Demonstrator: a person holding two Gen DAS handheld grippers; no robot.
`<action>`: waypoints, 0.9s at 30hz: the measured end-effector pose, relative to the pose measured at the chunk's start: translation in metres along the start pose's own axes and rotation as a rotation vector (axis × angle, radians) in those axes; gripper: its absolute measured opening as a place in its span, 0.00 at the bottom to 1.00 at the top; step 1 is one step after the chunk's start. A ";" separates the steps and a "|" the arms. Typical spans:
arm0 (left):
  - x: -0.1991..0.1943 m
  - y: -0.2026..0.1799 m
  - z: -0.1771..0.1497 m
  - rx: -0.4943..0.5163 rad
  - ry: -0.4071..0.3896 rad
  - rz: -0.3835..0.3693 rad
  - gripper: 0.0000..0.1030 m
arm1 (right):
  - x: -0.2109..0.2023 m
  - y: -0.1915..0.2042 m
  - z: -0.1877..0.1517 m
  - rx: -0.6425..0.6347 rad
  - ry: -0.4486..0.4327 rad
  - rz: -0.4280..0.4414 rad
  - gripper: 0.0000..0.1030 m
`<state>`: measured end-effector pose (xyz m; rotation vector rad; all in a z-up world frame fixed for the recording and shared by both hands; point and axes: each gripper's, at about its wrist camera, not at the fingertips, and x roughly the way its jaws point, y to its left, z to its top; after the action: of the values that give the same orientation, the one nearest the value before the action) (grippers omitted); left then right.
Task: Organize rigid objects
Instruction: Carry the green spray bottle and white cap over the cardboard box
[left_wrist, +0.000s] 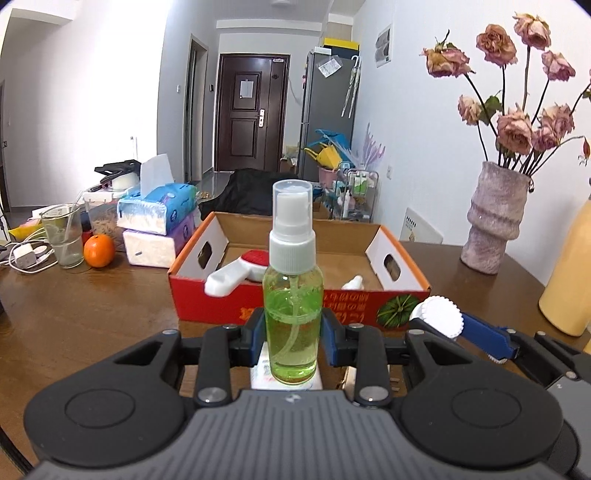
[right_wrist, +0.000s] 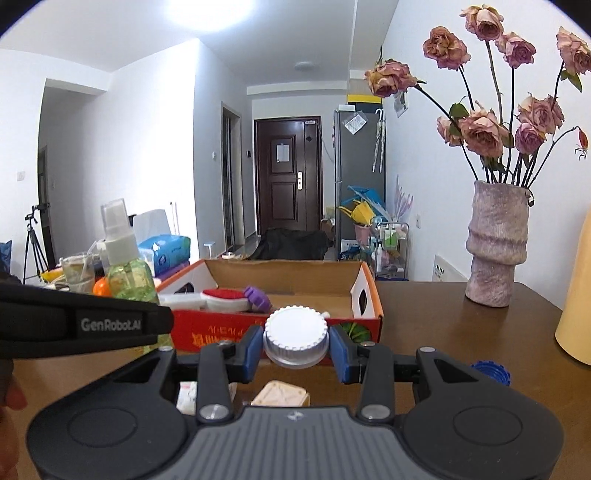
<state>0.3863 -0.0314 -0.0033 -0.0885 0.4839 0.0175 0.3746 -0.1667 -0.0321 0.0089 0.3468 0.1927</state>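
Observation:
My left gripper (left_wrist: 293, 338) is shut on a clear spray bottle (left_wrist: 293, 295) of green liquid, held upright above the table and in front of the red and orange cardboard box (left_wrist: 221, 306). My right gripper (right_wrist: 295, 350) is shut on a white ribbed-cap container (right_wrist: 295, 338), also lifted, near the box's front wall (right_wrist: 221, 332). From the left wrist view the white cap (left_wrist: 441, 317) shows to the right. Inside the box lie a white-handled red brush (left_wrist: 240, 271), a small white bottle (left_wrist: 354, 283) and a purple piece (right_wrist: 257, 296).
A pink vase of dried roses (right_wrist: 496, 243) and a yellow bottle (left_wrist: 569, 280) stand on the right of the brown table (right_wrist: 461, 332). Tissue packs (left_wrist: 159, 221), a glass (left_wrist: 64, 236) and an orange (left_wrist: 99, 250) crowd the left. A blue cap (right_wrist: 491, 371) and small boxes (right_wrist: 282, 395) lie below the grippers.

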 end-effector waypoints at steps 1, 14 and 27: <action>0.001 0.000 0.001 -0.002 -0.003 -0.003 0.31 | 0.002 0.000 0.001 0.001 -0.004 -0.001 0.37; 0.035 0.006 0.023 -0.037 -0.008 0.015 0.31 | 0.038 -0.012 0.017 0.036 -0.020 -0.008 0.37; 0.076 0.006 0.045 -0.041 -0.017 0.027 0.31 | 0.079 -0.018 0.029 0.030 -0.015 -0.003 0.37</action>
<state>0.4741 -0.0214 0.0008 -0.1220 0.4681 0.0550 0.4603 -0.1691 -0.0325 0.0391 0.3349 0.1846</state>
